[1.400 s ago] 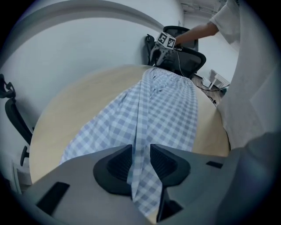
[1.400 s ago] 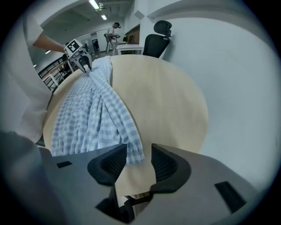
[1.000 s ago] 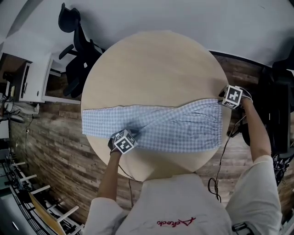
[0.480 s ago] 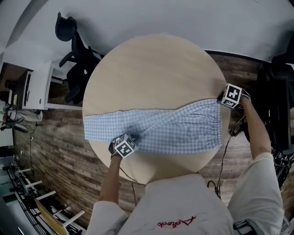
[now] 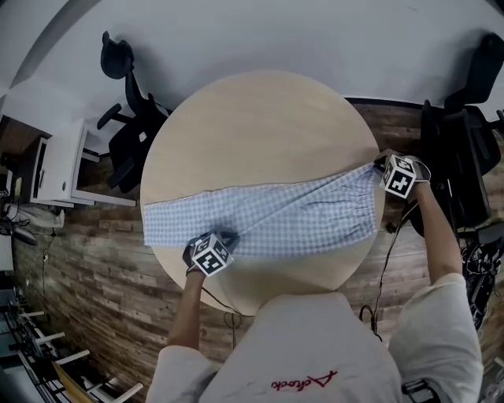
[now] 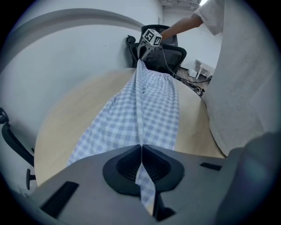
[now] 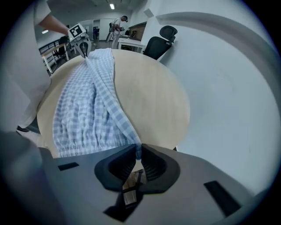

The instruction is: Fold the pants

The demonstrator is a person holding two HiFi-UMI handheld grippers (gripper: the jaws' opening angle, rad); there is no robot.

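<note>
Both left gripper [image 6: 141, 153] and right gripper [image 7: 137, 154] pinch pants [image 5: 299, 216].

We recorded even, diffuse overhead light in the head view; the table [image 5: 260, 118] showed a matte, uniform surface. A soft shadow lay under the left gripper [image 5: 224, 238]. Fisheye distortion bent straight lines toward every frame edge. Both gripper views carried a dark circular vignette, and their near jaws appeared blurred. The check of the pants [image 5: 299, 212] resolved cleanly at mid-distance. A ceiling lamp [image 7: 112, 6] clipped to white in the right gripper view.
</note>
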